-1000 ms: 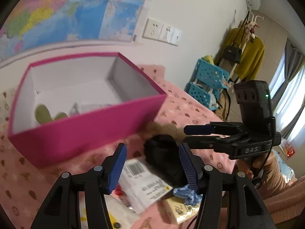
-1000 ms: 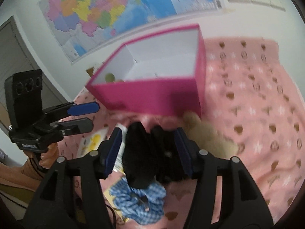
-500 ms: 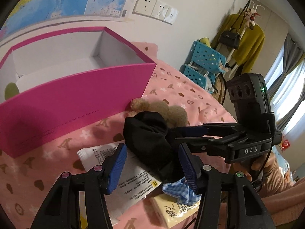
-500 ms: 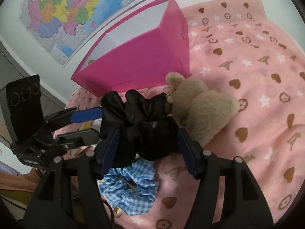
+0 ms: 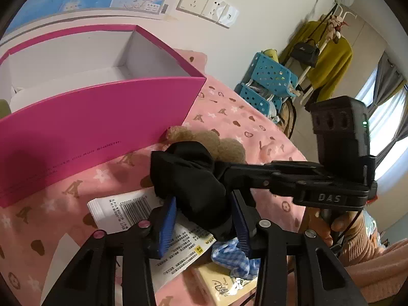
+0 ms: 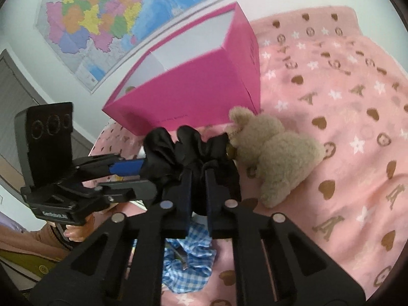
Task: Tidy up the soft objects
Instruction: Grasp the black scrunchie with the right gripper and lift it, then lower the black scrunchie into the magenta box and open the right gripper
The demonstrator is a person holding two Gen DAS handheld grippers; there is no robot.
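A black scrunchie (image 5: 193, 181) lies on the pink bedspread in front of an open pink box (image 5: 102, 117). My left gripper (image 5: 204, 223) has its blue pads closed in on the scrunchie's near end. My right gripper (image 6: 198, 178) is shut on the scrunchie (image 6: 183, 150) from the other side. A beige plush bear (image 6: 275, 153) lies against the box corner (image 6: 204, 89), just right of the scrunchie. A blue checked scrunchie (image 6: 186, 262) lies under the right gripper and shows in the left wrist view (image 5: 232, 257).
A white printed packet (image 5: 142, 219) and a yellow packet (image 5: 224, 285) lie under the left gripper. Something green (image 5: 3, 107) sits in the box's left end. Blue baskets (image 5: 270, 84) and a coat rack (image 5: 329, 48) stand beyond the bed.
Both grippers have dropped toward the bed and closed from wide open onto the black scrunchie. The box has shifted up and away in both views.
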